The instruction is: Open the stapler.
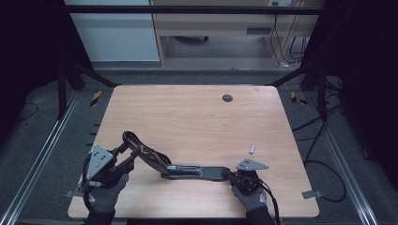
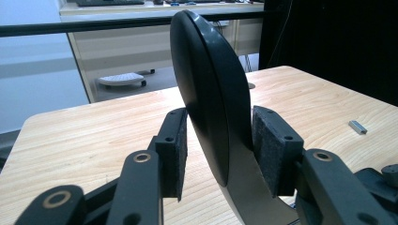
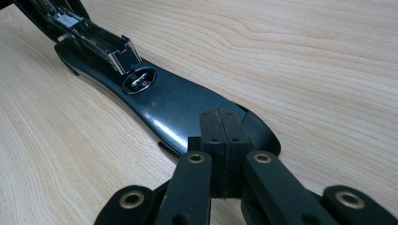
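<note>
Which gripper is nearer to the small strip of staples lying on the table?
The right. The right gripper is just in front of the staples, pressing the stapler base. The left gripper is far to their left, holding the raised stapler top.

Opened black stapler on wooden table; left gripper at raised arm, right gripper at base.

I see the opened stapler lying on the table near its front edge, between my left gripper and right gripper. Its lid rises at the left end. A strip of staples lies behind the right gripper, well apart from the stapler.
</note>
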The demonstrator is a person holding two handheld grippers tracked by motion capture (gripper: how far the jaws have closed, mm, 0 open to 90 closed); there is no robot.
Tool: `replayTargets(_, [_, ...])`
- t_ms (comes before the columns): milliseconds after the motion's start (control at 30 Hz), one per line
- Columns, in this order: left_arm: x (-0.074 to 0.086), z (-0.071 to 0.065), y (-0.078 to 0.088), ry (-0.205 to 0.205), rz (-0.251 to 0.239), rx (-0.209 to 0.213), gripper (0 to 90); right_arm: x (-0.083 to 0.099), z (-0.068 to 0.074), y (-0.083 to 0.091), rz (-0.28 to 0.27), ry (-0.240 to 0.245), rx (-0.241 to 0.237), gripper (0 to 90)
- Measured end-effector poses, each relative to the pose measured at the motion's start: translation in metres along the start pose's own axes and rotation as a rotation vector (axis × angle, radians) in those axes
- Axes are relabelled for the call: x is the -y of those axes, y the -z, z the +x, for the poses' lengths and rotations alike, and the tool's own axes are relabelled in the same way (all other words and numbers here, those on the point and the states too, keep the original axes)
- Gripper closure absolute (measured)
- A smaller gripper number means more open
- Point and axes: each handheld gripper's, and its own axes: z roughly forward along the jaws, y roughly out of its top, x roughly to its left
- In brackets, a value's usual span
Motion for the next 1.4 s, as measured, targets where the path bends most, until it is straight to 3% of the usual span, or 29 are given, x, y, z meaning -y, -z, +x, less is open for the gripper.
replayTargets(167, [0.005,0.007,0.003,0.026,0.014,-0.017,55.1,0.000,0.000,0.000,0.004,-0.003,0.000,90.0])
replayTargets(700, [0.011,0.016,0.006,0.036,0.023,-0.032,52.6,0.000,0.000,0.000,0.003,-0.002,0.001,90.0])
replayTargets(1033, [0.012,0.015,0.006,-0.003,0.027,-0.058,48.3,0.000,0.000,0.000,0.004,-0.001,0.003,90.0])
replayTargets(1400, [0.025,0.013,0.008,-0.040,0.108,-0.039,34.9,-0.002,0.000,0.000,0.012,-0.001,0.007,90.0])
